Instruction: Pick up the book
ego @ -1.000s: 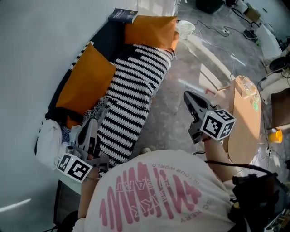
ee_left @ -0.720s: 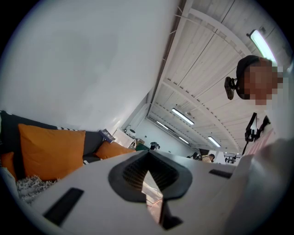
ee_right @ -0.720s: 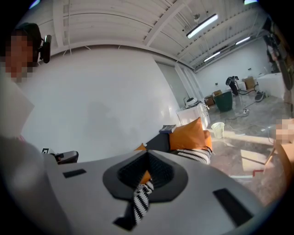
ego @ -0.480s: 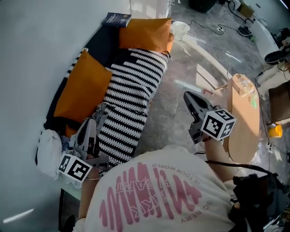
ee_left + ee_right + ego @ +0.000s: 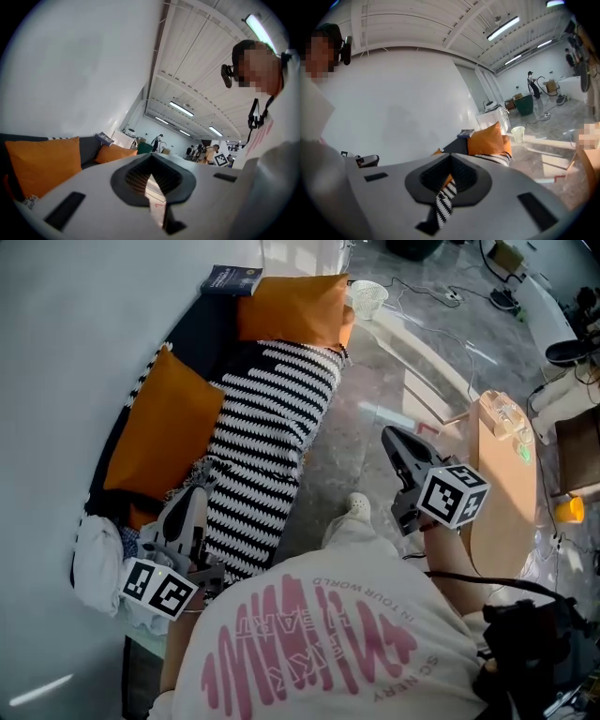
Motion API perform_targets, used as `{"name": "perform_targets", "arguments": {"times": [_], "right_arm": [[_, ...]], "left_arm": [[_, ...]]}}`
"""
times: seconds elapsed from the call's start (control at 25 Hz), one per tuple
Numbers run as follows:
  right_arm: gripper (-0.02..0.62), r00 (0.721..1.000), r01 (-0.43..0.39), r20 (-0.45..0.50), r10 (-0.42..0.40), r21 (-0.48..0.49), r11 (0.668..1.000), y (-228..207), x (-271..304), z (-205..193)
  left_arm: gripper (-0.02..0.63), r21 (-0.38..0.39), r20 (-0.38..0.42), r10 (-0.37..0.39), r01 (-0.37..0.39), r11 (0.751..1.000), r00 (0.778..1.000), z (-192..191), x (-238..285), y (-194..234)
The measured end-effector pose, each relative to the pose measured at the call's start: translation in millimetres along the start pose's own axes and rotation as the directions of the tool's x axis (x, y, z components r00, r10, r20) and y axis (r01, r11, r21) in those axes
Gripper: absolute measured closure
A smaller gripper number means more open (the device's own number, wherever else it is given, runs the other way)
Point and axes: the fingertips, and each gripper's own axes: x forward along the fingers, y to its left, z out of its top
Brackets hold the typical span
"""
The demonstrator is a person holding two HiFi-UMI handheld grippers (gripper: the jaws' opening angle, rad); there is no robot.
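Observation:
The book [image 5: 232, 279] is dark blue and lies at the far end of the dark sofa [image 5: 208, 324], behind an orange cushion [image 5: 294, 307]. It shows small in the left gripper view [image 5: 104, 138] and in the right gripper view [image 5: 465, 133]. My left gripper [image 5: 187, 510] hovers over the near end of the sofa, far from the book, jaws shut and empty [image 5: 151, 157]. My right gripper [image 5: 395, 440] hangs over the floor beside the sofa, pointing toward the far end, its jaws closed to a point with nothing held [image 5: 451, 157].
A black-and-white striped blanket [image 5: 272, 427] covers the sofa seat, with a second orange cushion [image 5: 167, 423] by the wall. A white cup-like bin [image 5: 367, 298] and cables lie on the floor beyond. A wooden table [image 5: 506, 474] stands at right. My shoe [image 5: 357, 507] steps forward.
The whole view has slid along the sofa toward its far end; the book sits lower and further left in frame. A shoe has come into view. Both grippers stayed shut.

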Motion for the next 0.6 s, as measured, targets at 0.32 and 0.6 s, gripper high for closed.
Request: {"name": "perform_targets", "arguments": {"times": [0.32, 0.6], "right_arm": [[0.586, 0.999, -0.043, -0.028, 0.042, -0.013, 0.999, -49, 26, 30], [0.586, 0.994, -0.091, -0.055, 0.090, -0.024, 0.996, -103, 51, 67]], "left_arm": [[0.598, -0.062, 0.054, 0.071, -0.067, 0.996, 0.996, 5, 48, -2], [0.598, -0.117, 0.108, 0.126, -0.113, 0.987, 0.986, 9, 103, -16]]}}
